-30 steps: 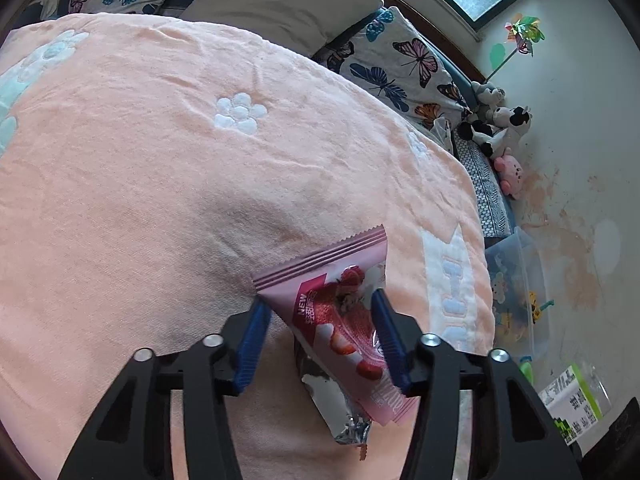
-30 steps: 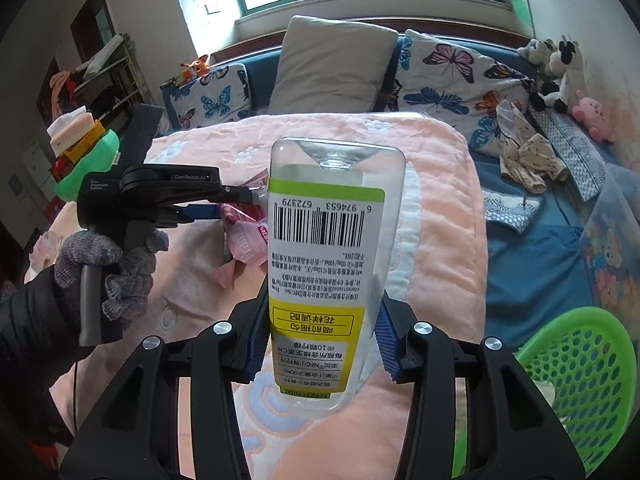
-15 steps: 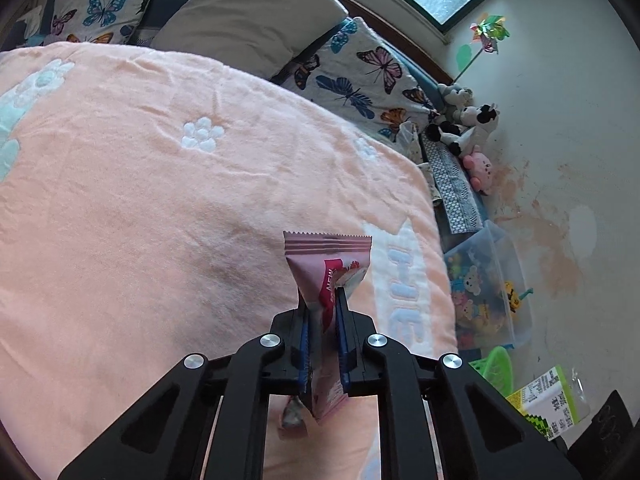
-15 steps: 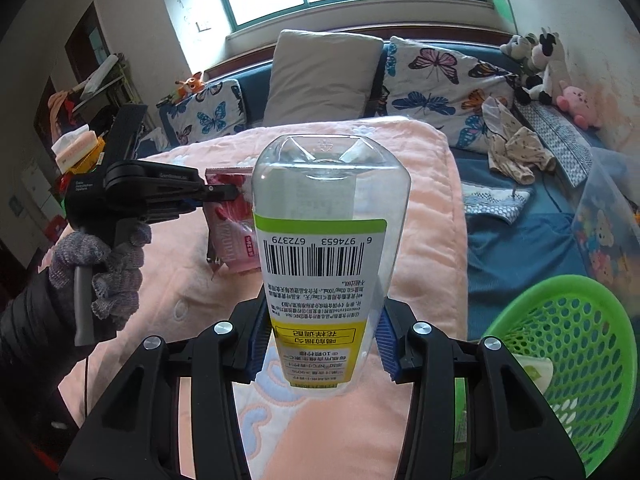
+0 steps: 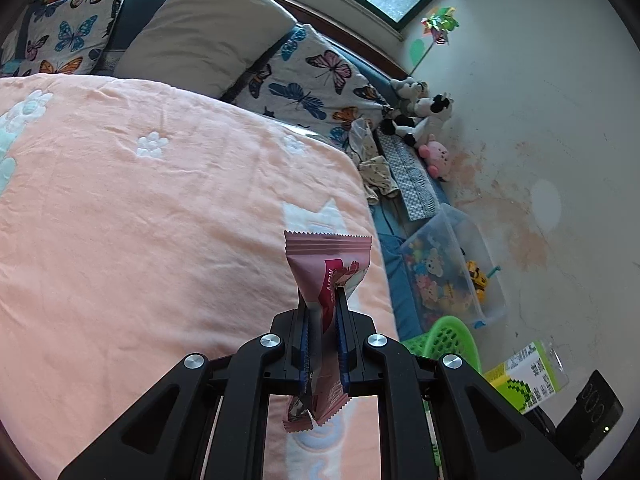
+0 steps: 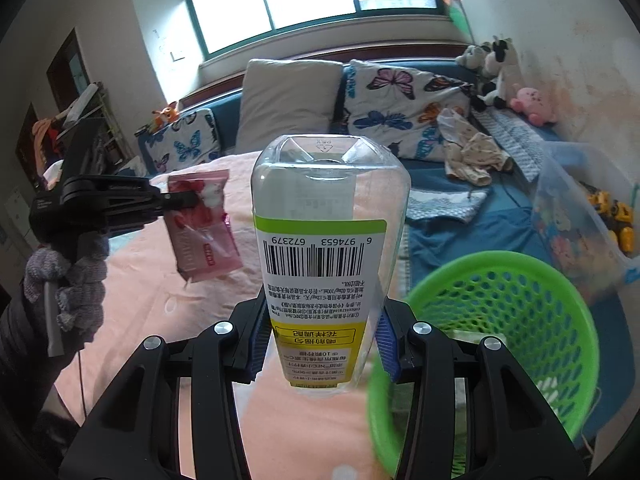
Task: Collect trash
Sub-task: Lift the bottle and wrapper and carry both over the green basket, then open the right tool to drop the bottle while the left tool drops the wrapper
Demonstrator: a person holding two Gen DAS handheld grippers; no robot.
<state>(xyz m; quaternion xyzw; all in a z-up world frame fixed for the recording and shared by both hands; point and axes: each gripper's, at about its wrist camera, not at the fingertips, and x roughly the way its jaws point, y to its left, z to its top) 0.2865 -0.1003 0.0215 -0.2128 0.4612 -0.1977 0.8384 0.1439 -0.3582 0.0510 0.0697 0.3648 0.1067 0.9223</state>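
My left gripper [image 5: 322, 304] is shut on a pink snack wrapper [image 5: 328, 260] and holds it in the air above the peach blanket [image 5: 160, 220]. The right wrist view shows that wrapper [image 6: 204, 224] hanging from the left gripper [image 6: 188, 200]. My right gripper [image 6: 322, 344] is shut on a clear plastic bottle [image 6: 324, 240] with a green and yellow label, held bottom up. A green mesh basket [image 6: 520, 320] stands just right of the bottle; its rim also shows in the left wrist view [image 5: 448, 336].
The bed has butterfly pillows [image 5: 316, 84] and a grey pillow [image 5: 208, 28] at its head. Plush toys [image 5: 420, 116] and crumpled clothes [image 6: 472, 152] lie by the wall. A clear toy bin [image 5: 444, 264] stands on the floor beside the bed.
The left gripper closed on the wrapper and lifted it off the blanket, toward the bed's right edge. The right gripper carried the bottle closer to the green basket.
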